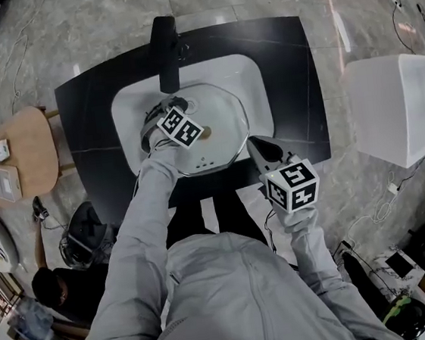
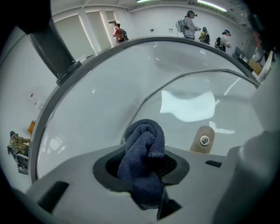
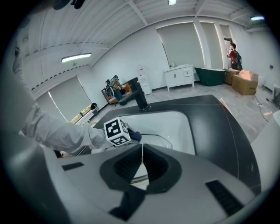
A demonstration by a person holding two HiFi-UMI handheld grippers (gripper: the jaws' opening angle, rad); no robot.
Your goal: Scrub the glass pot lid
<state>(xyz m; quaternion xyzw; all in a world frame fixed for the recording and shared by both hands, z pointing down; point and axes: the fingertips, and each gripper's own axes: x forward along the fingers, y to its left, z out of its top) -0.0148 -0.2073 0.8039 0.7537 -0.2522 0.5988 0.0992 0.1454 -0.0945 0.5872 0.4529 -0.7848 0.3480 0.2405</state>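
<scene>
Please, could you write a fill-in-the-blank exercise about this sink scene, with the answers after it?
The left tongs are shut on a dark blue ____.
The glass lid lies in a sink whose colour is ____.
The right tongs are shut and hold ____.
Answers: cloth; white; nothing.

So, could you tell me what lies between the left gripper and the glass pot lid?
A bunched dark blue cloth, clamped in the left gripper, sits between its jaws and the glass pot lid; the left gripper view shows it.
</scene>
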